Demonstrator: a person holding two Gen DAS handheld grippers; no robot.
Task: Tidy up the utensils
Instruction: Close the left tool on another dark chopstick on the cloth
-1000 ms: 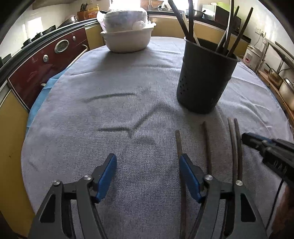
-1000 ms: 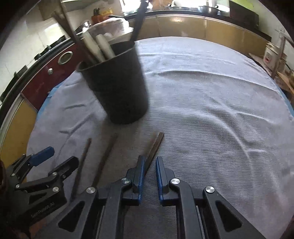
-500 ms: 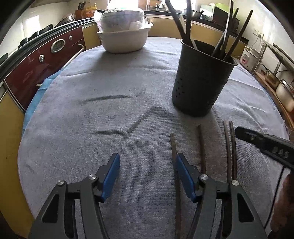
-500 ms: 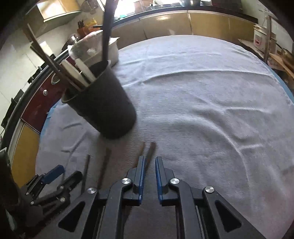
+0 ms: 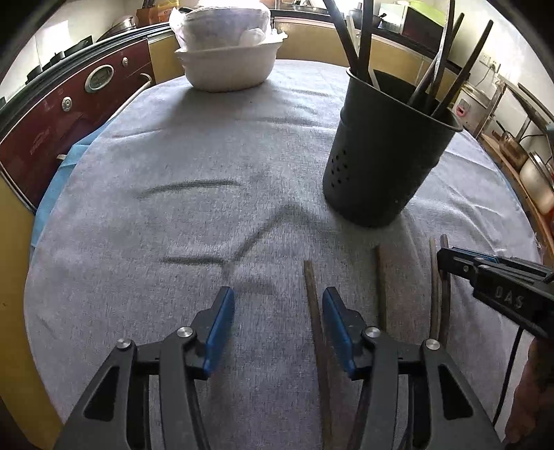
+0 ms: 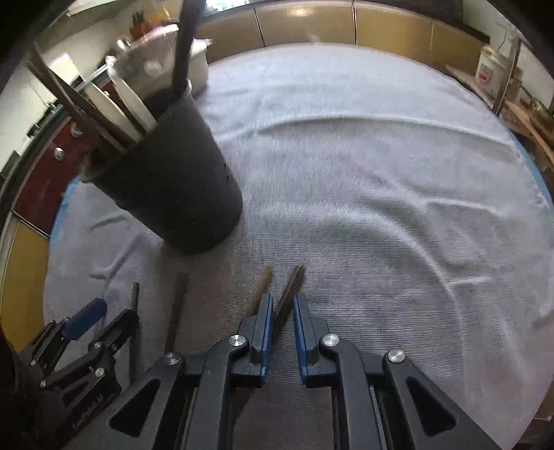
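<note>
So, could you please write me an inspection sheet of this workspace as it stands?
Surface: grey cloth, creased.
Job's things: four brown chopsticks flat on cloth; black utensil holder upright, holding utensils.
Clutter: white bowl with bagged contents, far side.
Grippers: left gripper open, jaws have just been closing, leftmost chopstick between them; right gripper narrowly open astride the rightmost chopstick.
Cables: black cable under right gripper.
Surroundings: yellow cabinets, red appliance.

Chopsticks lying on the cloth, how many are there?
4. One lies between the left hand-held gripper's fingers, one just right of it, and two close together by the right hand-held gripper. More stand in the black holder.
</note>
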